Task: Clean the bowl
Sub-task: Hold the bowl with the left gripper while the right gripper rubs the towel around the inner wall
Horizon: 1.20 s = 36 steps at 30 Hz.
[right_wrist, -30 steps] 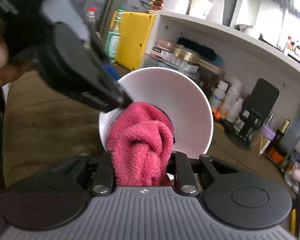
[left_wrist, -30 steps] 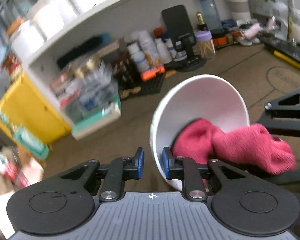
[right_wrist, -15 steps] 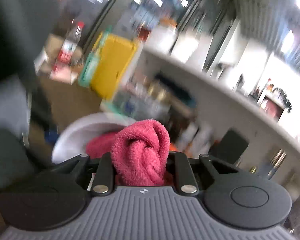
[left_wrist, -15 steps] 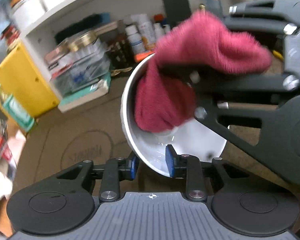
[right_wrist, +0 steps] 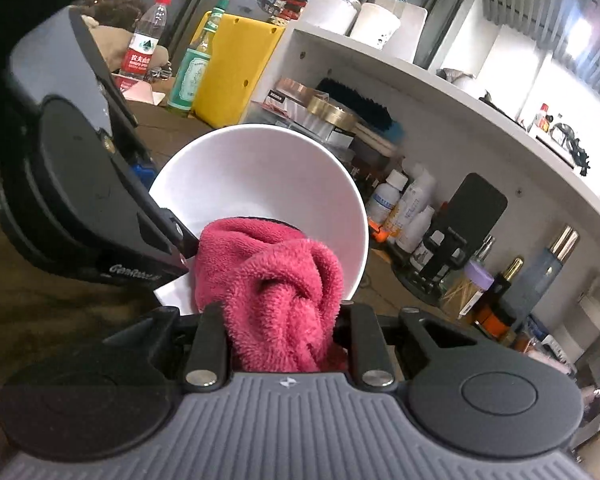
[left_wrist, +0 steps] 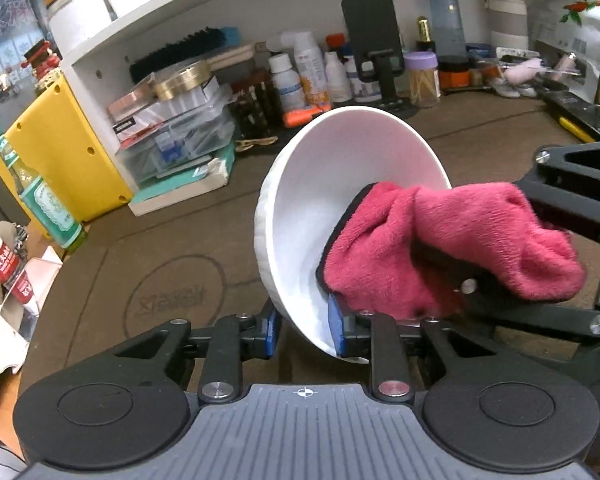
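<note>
Left wrist view: we are gripping the white bowl (left_wrist: 324, 200) by its rim, left gripper (left_wrist: 302, 330) jaws closing – while our right gripper (right_wrist: 284, 320), clenched on the red cloth (right_wrist: 268, 280), is back inside wiping after lifting out.

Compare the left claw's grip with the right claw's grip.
The left claw pinches the white bowl's thin rim, one blue pad inside and one outside; the right claw clamps a bunched red cloth. The left claw holds the bowl tilted on its side; the right claw pushes the cloth into it. Both are black and each grips something.
</note>
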### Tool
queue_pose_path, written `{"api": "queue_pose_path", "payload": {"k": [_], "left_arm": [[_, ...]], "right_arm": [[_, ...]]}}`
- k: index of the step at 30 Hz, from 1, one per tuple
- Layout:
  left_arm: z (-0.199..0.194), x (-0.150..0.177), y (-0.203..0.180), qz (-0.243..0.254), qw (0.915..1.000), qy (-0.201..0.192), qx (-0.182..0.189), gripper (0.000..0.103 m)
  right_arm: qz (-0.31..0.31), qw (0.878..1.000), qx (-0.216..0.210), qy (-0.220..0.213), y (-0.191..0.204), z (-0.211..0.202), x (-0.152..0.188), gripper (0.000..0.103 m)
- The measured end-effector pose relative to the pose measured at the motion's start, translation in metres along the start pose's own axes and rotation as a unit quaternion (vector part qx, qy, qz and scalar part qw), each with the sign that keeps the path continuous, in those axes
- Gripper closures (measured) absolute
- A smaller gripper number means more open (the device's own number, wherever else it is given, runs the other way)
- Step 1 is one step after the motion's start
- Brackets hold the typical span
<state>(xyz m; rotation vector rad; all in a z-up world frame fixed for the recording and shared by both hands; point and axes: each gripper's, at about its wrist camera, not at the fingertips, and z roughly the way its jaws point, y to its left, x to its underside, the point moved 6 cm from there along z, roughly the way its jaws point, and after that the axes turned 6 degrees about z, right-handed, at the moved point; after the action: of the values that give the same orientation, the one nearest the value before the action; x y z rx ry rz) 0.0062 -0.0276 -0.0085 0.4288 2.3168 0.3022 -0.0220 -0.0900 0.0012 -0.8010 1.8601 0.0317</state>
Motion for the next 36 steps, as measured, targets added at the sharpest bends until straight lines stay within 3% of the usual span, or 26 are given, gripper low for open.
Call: {"api": "queue_pose_path", "payload": {"k": [10, 16, 23, 28, 31, 34, 36], "left_arm": [[0.001, 0.000, -0.001, 0.004, 1.0000, 0.002, -0.001, 0.076], [0.003, 0.002, -0.002, 0.004, 1.0000, 0.006, 0.001, 0.072], [0.006, 0.004, 0.004, -0.011, 0.9998, 0.009, 0.012, 0.071], [0.004, 0.006, 0.003, -0.004, 0.9999, 0.007, 0.008, 0.071], [0.002, 0.005, 0.000, 0.001, 1.0000, 0.002, 0.003, 0.071], [0.001, 0.006, -0.003, 0.004, 1.0000, 0.002, -0.004, 0.071], [0.002, 0.007, -0.003, 0.003, 1.0000, 0.003, -0.006, 0.070]], "right_arm": [[0.000, 1.000, -0.003, 0.001, -0.002, -0.006, 0.003, 0.082], [0.003, 1.000, 0.018, 0.001, -0.004, 0.011, -0.017, 0.081], [0.052, 0.997, -0.007, -0.049, -0.011, 0.003, -0.042, 0.081], [0.053, 0.996, -0.062, 0.025, -0.009, 0.000, -0.013, 0.081], [0.026, 0.999, -0.034, 0.031, -0.012, 0.008, -0.003, 0.080], [0.001, 1.000, 0.001, 0.008, -0.013, 0.016, -0.010, 0.081], [0.006, 1.000, 0.000, -0.011, -0.015, 0.019, -0.017, 0.081]]}}
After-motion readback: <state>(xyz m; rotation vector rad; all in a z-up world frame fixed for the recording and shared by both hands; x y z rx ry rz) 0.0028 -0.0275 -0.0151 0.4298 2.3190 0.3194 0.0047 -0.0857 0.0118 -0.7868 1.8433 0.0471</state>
